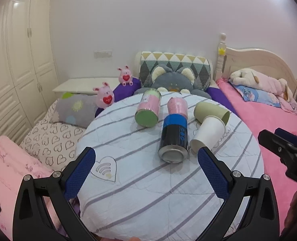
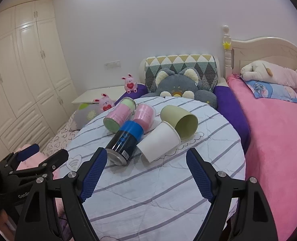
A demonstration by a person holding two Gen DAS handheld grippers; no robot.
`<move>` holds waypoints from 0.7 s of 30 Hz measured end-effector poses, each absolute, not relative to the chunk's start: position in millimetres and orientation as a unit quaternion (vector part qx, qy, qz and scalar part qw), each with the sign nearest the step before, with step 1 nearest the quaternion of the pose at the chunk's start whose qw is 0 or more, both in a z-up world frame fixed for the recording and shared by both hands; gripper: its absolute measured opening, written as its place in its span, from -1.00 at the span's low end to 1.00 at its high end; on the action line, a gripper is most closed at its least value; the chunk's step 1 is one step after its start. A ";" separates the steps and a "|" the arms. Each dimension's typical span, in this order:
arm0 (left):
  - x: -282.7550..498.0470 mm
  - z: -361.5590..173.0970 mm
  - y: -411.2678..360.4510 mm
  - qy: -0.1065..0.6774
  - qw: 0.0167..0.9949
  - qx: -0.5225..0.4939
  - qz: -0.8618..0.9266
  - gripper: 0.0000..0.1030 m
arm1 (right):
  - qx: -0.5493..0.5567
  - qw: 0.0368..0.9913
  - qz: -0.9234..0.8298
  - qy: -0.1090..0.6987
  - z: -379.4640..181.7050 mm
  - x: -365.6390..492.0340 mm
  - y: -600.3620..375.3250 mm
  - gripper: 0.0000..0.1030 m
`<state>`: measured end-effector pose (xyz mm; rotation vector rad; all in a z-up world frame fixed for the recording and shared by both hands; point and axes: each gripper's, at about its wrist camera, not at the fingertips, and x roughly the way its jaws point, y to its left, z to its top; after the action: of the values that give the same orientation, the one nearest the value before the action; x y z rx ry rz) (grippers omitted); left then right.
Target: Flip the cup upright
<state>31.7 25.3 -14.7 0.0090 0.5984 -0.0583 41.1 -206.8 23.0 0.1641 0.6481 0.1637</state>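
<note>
Both wrist views low, near, sharing the round table [image 1: 168,190].

We see a matt paper cup [image 2: 160,140], a glossy metal can [image 2: 124,140], and wrinkled striped cloth covering the desk [image 2: 148,190].

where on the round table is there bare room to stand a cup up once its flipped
The near half of the striped table is bare, between the open right gripper and the black can, also around the heart print by the left gripper. The far middle is crowded: white cup, green cup and two pink containers lie bunched.
</note>
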 end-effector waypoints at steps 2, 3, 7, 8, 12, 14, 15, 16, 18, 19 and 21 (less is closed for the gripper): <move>33.5 -14.9 27.9 0.297 0.954 0.003 -0.031 1.00 | 0.084 0.941 0.076 0.319 23.9 44.6 -207.6 0.60; 34.6 -15.3 28.7 0.298 0.954 0.003 -0.031 1.00 | 0.088 0.941 0.076 0.318 23.4 45.2 -208.2 0.60; 40.2 -19.9 29.5 0.306 0.952 0.012 -0.028 1.00 | 0.097 0.939 0.077 0.322 19.1 45.7 -210.3 0.60; 40.7 -21.1 29.3 0.307 0.951 0.011 -0.028 1.00 | 0.098 0.937 0.076 0.326 17.1 46.4 -210.6 0.60; 42.8 -21.9 28.3 0.310 0.950 0.007 -0.032 1.00 | 0.098 0.935 0.070 0.333 16.3 49.8 -212.7 0.60; 42.8 -20.0 26.7 0.308 0.951 0.009 -0.033 1.00 | 0.099 0.935 0.070 0.332 17.7 50.8 -213.8 0.60; 42.5 -18.9 25.9 0.306 0.951 0.010 -0.035 1.00 | 0.098 0.936 0.071 0.329 17.3 50.3 -213.9 0.60; 42.7 -18.0 24.9 0.305 0.952 0.011 -0.035 1.00 | 0.097 0.938 0.071 0.326 18.4 50.4 -214.0 0.60; 42.7 -17.1 23.4 0.304 0.952 0.013 -0.037 1.00 | 0.096 0.938 0.069 0.325 19.6 51.2 -214.1 0.60; 42.3 -16.9 22.7 0.304 0.952 0.013 -0.038 1.00 | 0.096 0.938 0.070 0.325 20.1 51.4 -214.1 0.60; 42.6 -17.0 21.1 0.305 0.951 0.015 -0.040 1.00 | 0.094 0.938 0.071 0.325 20.9 52.0 -213.2 0.60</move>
<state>42.6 21.1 -17.0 0.0302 0.6195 -0.0812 52.0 -213.2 20.9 0.1921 0.6635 0.1455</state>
